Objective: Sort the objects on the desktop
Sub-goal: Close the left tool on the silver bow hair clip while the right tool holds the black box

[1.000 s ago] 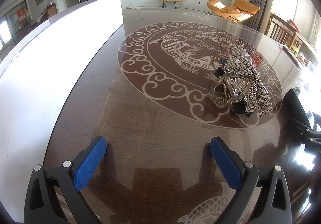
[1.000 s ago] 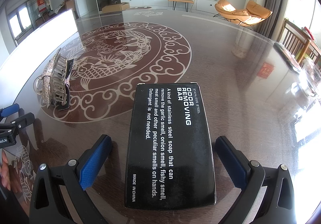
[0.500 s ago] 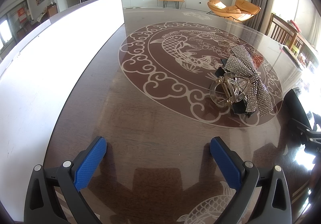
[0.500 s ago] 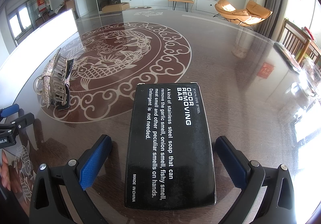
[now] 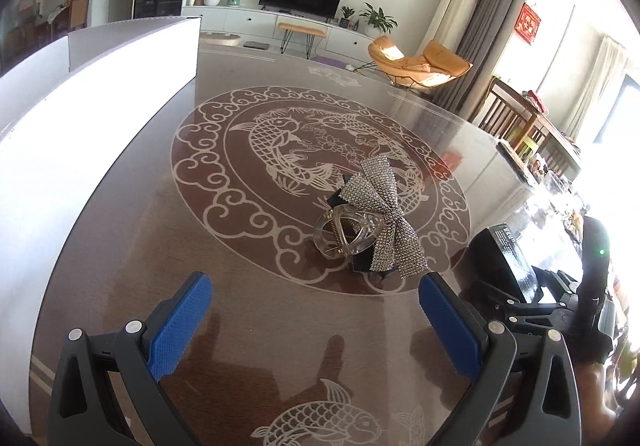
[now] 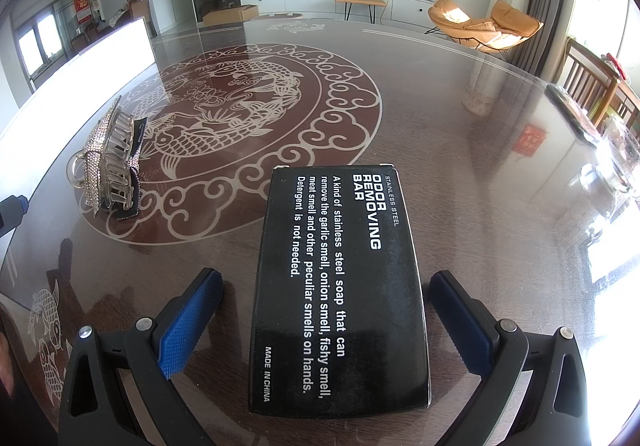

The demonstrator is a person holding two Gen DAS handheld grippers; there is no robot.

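Observation:
A clear hair claw clip with a rhinestone bow [image 5: 366,228] lies on the dark table with the fish pattern [image 5: 248,182]. It also shows at the left in the right wrist view [image 6: 110,166]. My left gripper [image 5: 316,322] is open and empty, a short way in front of the clip. A black box printed "Odor Removing Bar" [image 6: 340,286] lies flat between the open fingers of my right gripper [image 6: 326,316]; the pads stand clear of its sides. The box's edge [image 5: 504,258] and my right gripper show at the right of the left wrist view.
A long white box [image 5: 80,106] stands along the table's left side; it also shows in the right wrist view [image 6: 80,86]. Glassware [image 6: 612,166] sits at the table's right edge. Chairs and a TV cabinet stand beyond the table.
My left gripper has moved forward and turned right, so the hair clip is nearer and more central and the box has come into its view. My right gripper and the box have not moved.

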